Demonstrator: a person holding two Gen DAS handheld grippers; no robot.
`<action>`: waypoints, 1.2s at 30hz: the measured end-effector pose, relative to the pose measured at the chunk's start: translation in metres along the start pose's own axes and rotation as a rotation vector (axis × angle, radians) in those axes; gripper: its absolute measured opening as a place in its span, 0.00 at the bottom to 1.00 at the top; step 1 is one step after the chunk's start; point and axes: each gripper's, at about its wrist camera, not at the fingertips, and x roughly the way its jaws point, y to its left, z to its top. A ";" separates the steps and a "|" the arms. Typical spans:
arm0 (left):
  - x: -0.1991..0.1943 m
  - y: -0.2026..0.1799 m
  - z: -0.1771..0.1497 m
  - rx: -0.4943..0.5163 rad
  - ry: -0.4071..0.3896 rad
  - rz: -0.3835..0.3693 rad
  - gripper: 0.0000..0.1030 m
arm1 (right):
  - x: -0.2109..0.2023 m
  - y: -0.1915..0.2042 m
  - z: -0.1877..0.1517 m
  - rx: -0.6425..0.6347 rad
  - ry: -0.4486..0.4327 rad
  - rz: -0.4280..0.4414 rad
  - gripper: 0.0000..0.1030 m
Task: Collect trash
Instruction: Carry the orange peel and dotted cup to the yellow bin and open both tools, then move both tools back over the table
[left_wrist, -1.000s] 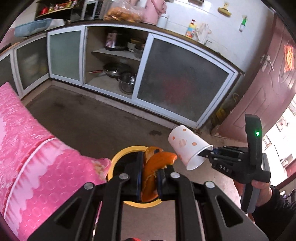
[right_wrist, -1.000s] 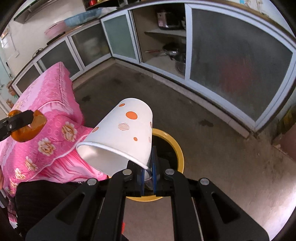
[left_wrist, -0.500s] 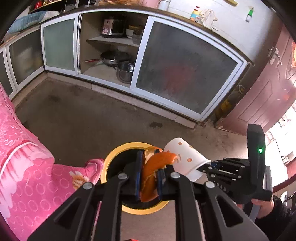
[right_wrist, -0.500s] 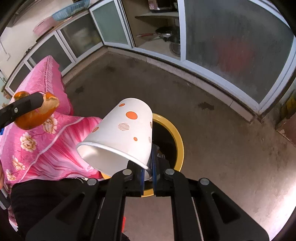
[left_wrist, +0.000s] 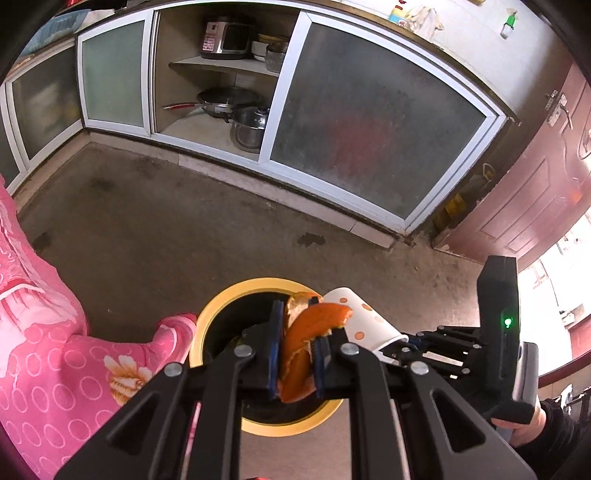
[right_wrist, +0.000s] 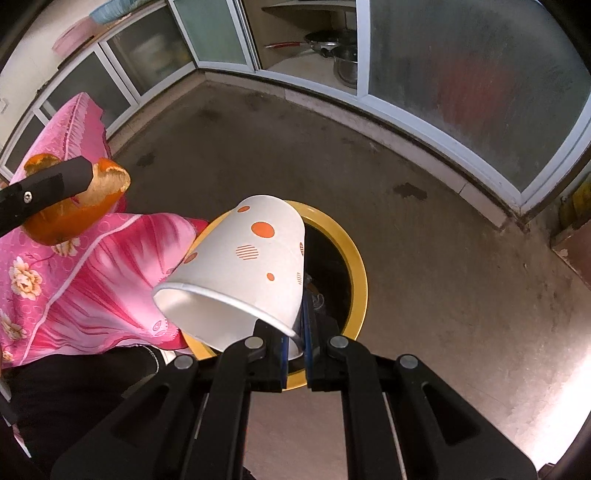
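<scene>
My left gripper (left_wrist: 295, 354) is shut on a curled orange peel (left_wrist: 306, 339) and holds it above the yellow-rimmed black bin (left_wrist: 221, 306). My right gripper (right_wrist: 295, 341) is shut on the rim of a white paper cup with orange dots (right_wrist: 243, 266), tilted over the same bin (right_wrist: 354, 258). In the left wrist view the cup (left_wrist: 364, 323) hangs at the bin's right edge, just right of the peel. In the right wrist view the peel (right_wrist: 74, 218) and a left finger (right_wrist: 44, 192) are at the left, over the pink cloth.
A pink flowered cloth (left_wrist: 48, 354) drapes over furniture left of the bin, touching its rim. Low cabinets with frosted sliding doors (left_wrist: 369, 125) line the far side, one bay open with pots (left_wrist: 247, 125). A red door (left_wrist: 535, 192) stands at the right. The floor (left_wrist: 166, 229) is bare concrete.
Both grippers have moved closer to and lower over the bin. The cup has come in beside the peel at the bin's right edge. Both grips are unchanged.
</scene>
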 end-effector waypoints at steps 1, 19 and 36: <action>0.001 0.000 0.000 -0.002 0.003 -0.003 0.11 | 0.002 -0.001 0.000 0.001 0.006 -0.002 0.06; -0.062 0.036 -0.012 -0.173 -0.105 -0.017 0.92 | -0.041 -0.049 -0.024 0.110 -0.018 -0.089 0.66; -0.253 0.143 -0.075 -0.283 -0.362 0.175 0.92 | -0.114 0.104 0.018 -0.165 -0.270 0.158 0.66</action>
